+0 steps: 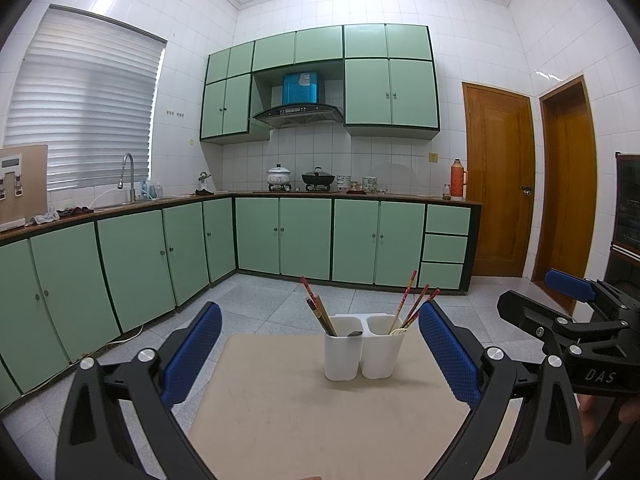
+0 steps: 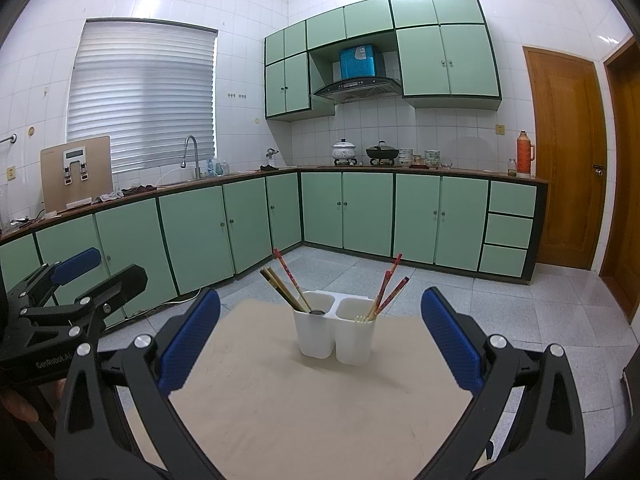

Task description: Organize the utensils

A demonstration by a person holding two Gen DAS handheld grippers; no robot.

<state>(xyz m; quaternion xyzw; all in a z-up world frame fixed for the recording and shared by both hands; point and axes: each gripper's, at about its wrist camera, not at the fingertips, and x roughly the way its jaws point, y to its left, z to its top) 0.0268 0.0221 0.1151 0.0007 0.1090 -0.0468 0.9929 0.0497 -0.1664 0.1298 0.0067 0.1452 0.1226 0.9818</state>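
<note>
- Both the left gripper (image 1: 320, 356) and right gripper (image 2: 320, 340) are held wide apart, empty.
- The white holder (image 1: 362, 350), light and top-heavy with chopsticks (image 1: 320, 312), could be tipped by a careless nudge.
</note>
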